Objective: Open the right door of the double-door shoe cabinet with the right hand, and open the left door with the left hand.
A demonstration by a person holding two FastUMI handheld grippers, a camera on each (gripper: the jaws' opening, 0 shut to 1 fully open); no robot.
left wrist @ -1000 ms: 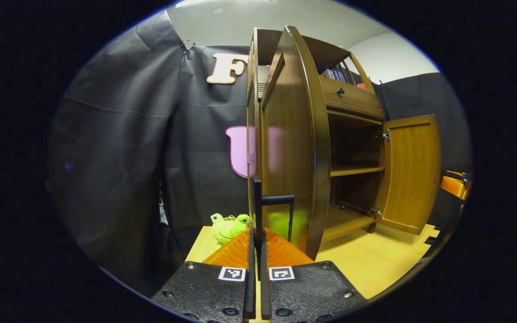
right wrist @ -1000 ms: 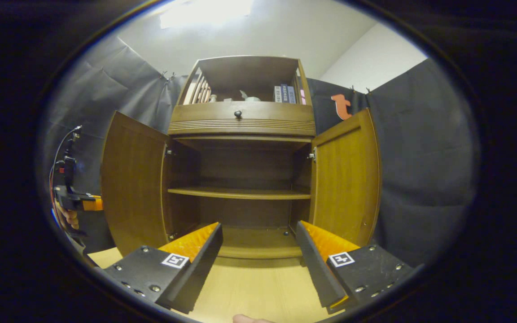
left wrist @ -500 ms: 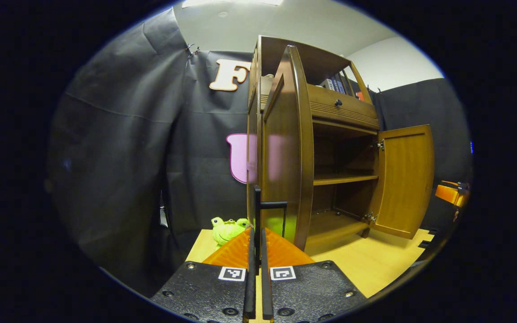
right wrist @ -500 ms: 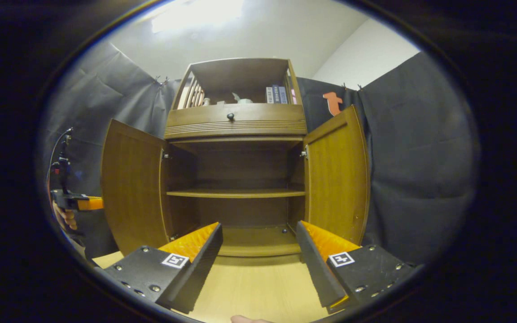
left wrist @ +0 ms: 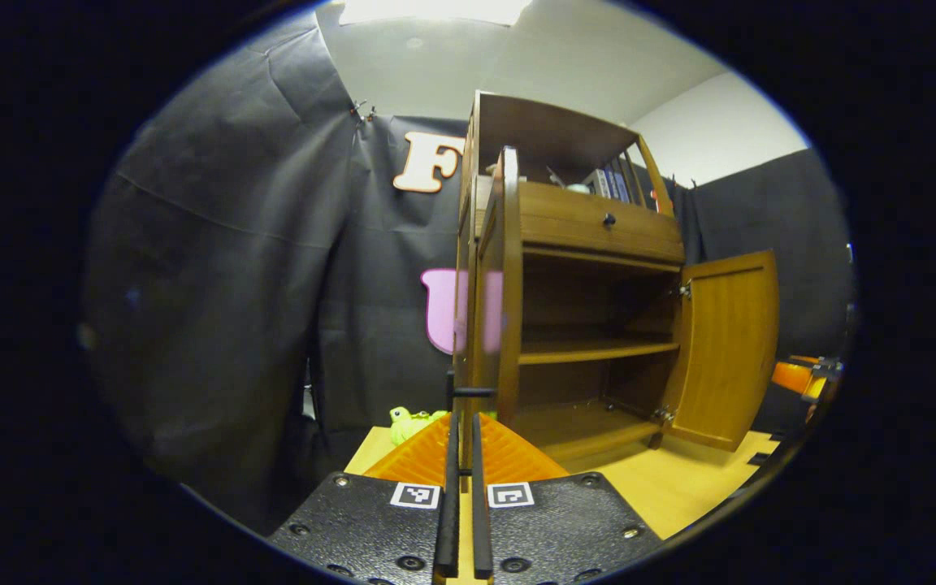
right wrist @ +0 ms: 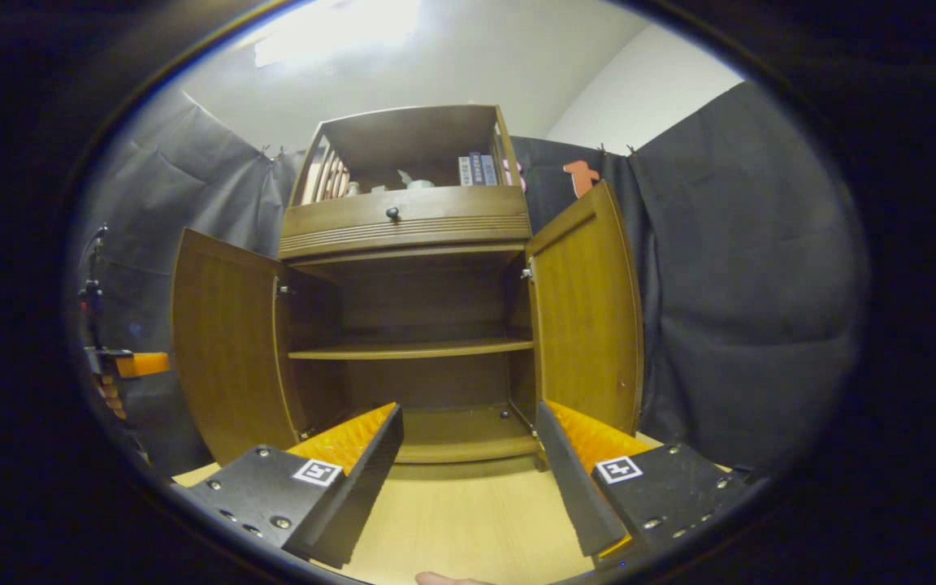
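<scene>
At frame centre, the left door's handle is pinched by the left gripper; it should be released gently. The right gripper is spread, empty.

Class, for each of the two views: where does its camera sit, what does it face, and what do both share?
Left gripper view: rides the left tongs, shut on the black bar handle of the left door, seen edge-on.
Right gripper view: rides the open right tongs, facing the brown wooden shoe cabinet head-on.
Shared: the cabinet, its right door.
</scene>
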